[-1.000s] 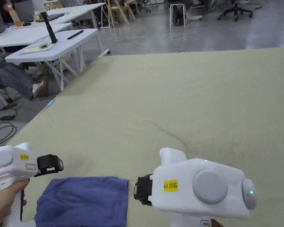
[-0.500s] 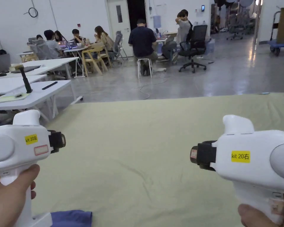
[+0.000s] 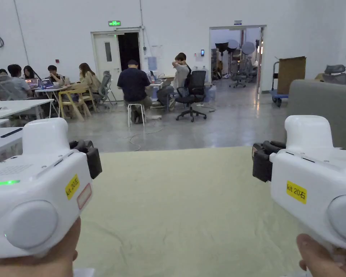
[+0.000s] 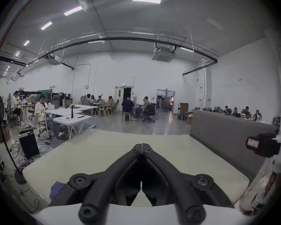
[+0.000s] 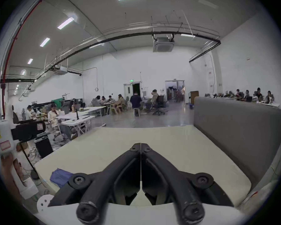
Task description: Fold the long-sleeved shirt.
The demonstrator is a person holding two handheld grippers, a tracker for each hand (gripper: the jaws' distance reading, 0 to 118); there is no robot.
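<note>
Left gripper [image 4: 142, 145]: raised level over the table [image 4: 91, 147], jaws together, empty.
Right gripper [image 5: 140, 144]: likewise (shirt [image 5: 59, 176] below-left).

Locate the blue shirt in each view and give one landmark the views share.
Head view: I can't find it; the camera looks across the table into the room.
Left gripper view: blue shirt at lower left, on the table's near left corner, partly behind the closed jaws.
Right gripper view: blue shirt at lower left, on the same corner, beside the jaw linkage.
Shared landmark: the dark doorway under the green sign.
</note>
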